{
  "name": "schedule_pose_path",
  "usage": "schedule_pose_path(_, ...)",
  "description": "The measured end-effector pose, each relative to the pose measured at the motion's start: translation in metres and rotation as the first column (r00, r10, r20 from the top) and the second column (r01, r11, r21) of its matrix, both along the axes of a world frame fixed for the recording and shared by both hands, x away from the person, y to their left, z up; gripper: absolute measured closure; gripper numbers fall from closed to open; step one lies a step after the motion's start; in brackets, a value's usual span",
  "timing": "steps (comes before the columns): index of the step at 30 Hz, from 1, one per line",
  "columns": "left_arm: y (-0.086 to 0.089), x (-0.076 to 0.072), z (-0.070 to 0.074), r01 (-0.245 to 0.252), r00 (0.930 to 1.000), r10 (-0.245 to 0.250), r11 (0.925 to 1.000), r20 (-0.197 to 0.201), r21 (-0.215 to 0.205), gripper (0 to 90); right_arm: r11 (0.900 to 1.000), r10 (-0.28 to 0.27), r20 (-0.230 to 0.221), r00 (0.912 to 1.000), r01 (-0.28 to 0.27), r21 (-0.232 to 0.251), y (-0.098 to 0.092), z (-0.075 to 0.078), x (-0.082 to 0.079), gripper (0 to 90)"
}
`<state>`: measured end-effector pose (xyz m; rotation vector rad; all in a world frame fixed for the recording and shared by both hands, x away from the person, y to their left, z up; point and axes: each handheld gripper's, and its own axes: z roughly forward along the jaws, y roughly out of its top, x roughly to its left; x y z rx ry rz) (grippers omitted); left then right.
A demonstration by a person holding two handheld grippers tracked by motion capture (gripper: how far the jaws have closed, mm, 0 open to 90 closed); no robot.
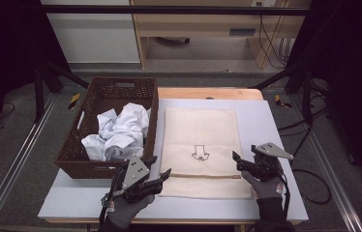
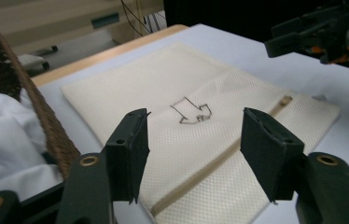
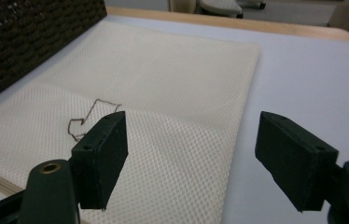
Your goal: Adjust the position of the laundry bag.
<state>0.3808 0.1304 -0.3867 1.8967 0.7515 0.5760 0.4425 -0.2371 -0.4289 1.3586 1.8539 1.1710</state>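
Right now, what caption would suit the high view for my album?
Two hand-held claws, left and right, poised open at the near corners of a cream mesh bag, beside a basket of crumpled white cloth.

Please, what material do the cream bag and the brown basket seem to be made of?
The cream bag looks like a fine mesh fabric, matte: a regular grid of small holes shows across it, with a zipper strip near one end. The brown basket looks woven, perhaps rattan or a plastic imitation; its walls show a tight plaited texture.
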Motion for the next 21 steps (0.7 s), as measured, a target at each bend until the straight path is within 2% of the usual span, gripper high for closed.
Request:
schedule_pose_path(1,0.000,0.000,0.000,0.000,1.0000,0.000,1.0000,0.000,0.000,42.5,1.000,0.000,0.000,1.0000,0.000,0.000,0.000,0.000,0.000,25.6)
schedule_pose_path(2,-0.003,0.000,-0.007,0.008,0.9996,-0.007,0.9998,-0.028,0.017,43.7,1.000,-0.002,-0.028,0.9996,0.001,-0.014,0.001,-0.004,0.002,27.2)
schedule_pose_path(3,-0.003,0.000,-0.007,0.008,0.9996,-0.007,0.9998,-0.028,0.017,44.4,1.000,-0.002,-0.028,0.9996,0.001,-0.014,0.001,-0.004,0.002,27.2)
schedule_pose_path(4,-0.005,0.001,-0.015,0.011,0.9983,-0.009,0.9994,-0.057,0.031,45.8,1.000,0.006,-0.055,0.9985,-0.007,-0.027,0.002,-0.008,0.004,29.5)
schedule_pose_path(7,-0.005,0.002,-0.025,0.012,0.9948,-0.005,0.9980,-0.102,0.062,48.3,0.998,-0.008,-0.077,0.9970,0.003,-0.064,0.003,-0.013,0.006,31.2)
schedule_pose_path(8,-0.005,0.002,-0.025,0.012,0.9948,-0.005,0.9980,-0.102,0.062,49.2,0.998,-0.011,-0.076,0.9970,0.006,-0.070,0.003,-0.015,0.006,32.5)
schedule_pose_path(10,-0.003,0.003,-0.036,-0.004,0.9896,0.017,0.9962,-0.143,0.087,51.1,0.998,-0.017,-0.095,0.9954,0.011,-0.060,0.002,-0.018,0.008,34.5)
schedule_pose_path(11,-0.003,0.003,-0.036,-0.004,0.9896,0.017,0.9962,-0.143,0.087,52.2,0.998,-0.023,-0.103,0.9944,0.017,-0.061,0.000,-0.020,0.008,35.5)
schedule_pose_path(12,0.000,0.004,-0.045,-0.026,0.9848,0.043,0.9941,-0.168,0.106,53.1,0.998,-0.028,-0.113,0.9932,0.021,-0.063,-0.001,-0.022,0.009,36.8)
schedule_pose_path(14,0.004,0.007,-0.054,-0.036,0.9787,0.059,0.9920,-0.197,0.121,55.2,0.998,-0.032,-0.136,0.9902,0.025,-0.056,-0.003,-0.026,0.011,38.7)
schedule_pose_path(15,0.004,0.007,-0.054,-0.036,0.9787,0.059,0.9920,-0.197,0.121,55.7,0.998,-0.038,-0.149,0.9880,0.030,-0.054,-0.003,-0.028,0.012,39.5)
schedule_pose_path(16,0.005,0.009,-0.062,-0.044,0.9724,0.075,0.9886,-0.221,0.144,56.9,0.998,-0.040,-0.158,0.9867,0.031,-0.061,-0.005,-0.030,0.013,40.3)
schedule_pose_path(18,0.006,0.010,-0.070,-0.046,0.9663,0.085,0.9859,-0.243,0.161,58.2,0.998,-0.043,-0.171,0.9844,0.033,-0.060,-0.006,-0.033,0.014,42.1)
schedule_pose_path(19,0.006,0.010,-0.070,-0.046,0.9663,0.085,0.9859,-0.243,0.161,59.3,0.998,-0.043,-0.171,0.9844,0.033,-0.060,-0.006,-0.033,0.014,42.1)
schedule_pose_path(20,0.006,0.011,-0.076,-0.049,0.9606,0.094,0.9837,-0.262,0.173,60.8,0.997,-0.052,-0.185,0.9814,0.040,-0.070,-0.008,-0.037,0.015,44.8)
schedule_pose_path(21,0.005,0.012,-0.078,-0.049,0.9584,0.097,0.9820,-0.268,0.182,61.6,0.996,-0.064,-0.197,0.9784,0.052,-0.066,-0.008,-0.038,0.015,46.0)
